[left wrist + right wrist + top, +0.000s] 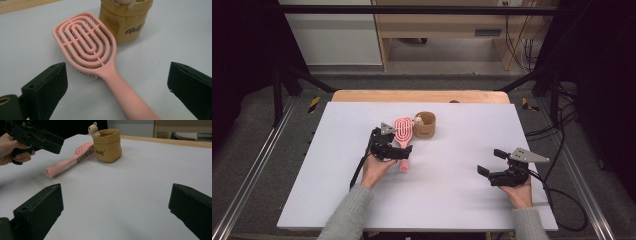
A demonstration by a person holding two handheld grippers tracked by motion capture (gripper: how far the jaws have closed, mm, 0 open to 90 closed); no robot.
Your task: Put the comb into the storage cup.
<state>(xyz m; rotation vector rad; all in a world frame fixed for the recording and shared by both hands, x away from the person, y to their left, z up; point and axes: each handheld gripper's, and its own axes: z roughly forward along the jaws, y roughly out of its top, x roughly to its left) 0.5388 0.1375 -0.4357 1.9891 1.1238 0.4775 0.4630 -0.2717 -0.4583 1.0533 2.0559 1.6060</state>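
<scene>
From above, on the white table (312, 200), my left gripper (394, 147) sits over the handle of the pink hairbrush (403, 132), whose head lies just beside the tan pouch (425, 125) toward the far side. My right gripper (492, 162) rests well apart at the right, jaws spread and holding nothing.

Along my left gripper's own jaws, the hairbrush (87, 47) lies bristles down, its handle running between the two black pads (50, 87) toward the camera; neither pad touches it, so this gripper stands wide open. The pouch (125, 22) is just behind the brush head, touching or nearly so; I cannot tell which. To take the brush well, I judge I should centre the handle between the pads, come low and close on the straight part below the neck, not on the ribbed head.

Across from my right gripper (112, 215), the hairbrush (67, 161) leans with its head raised near the pouch (107, 146), a small bear figure (93, 130) at the rim. My left gripper (56, 143) hovers over the handle end. A lift should draw the brush away from the pouch so as not to tip it.
</scene>
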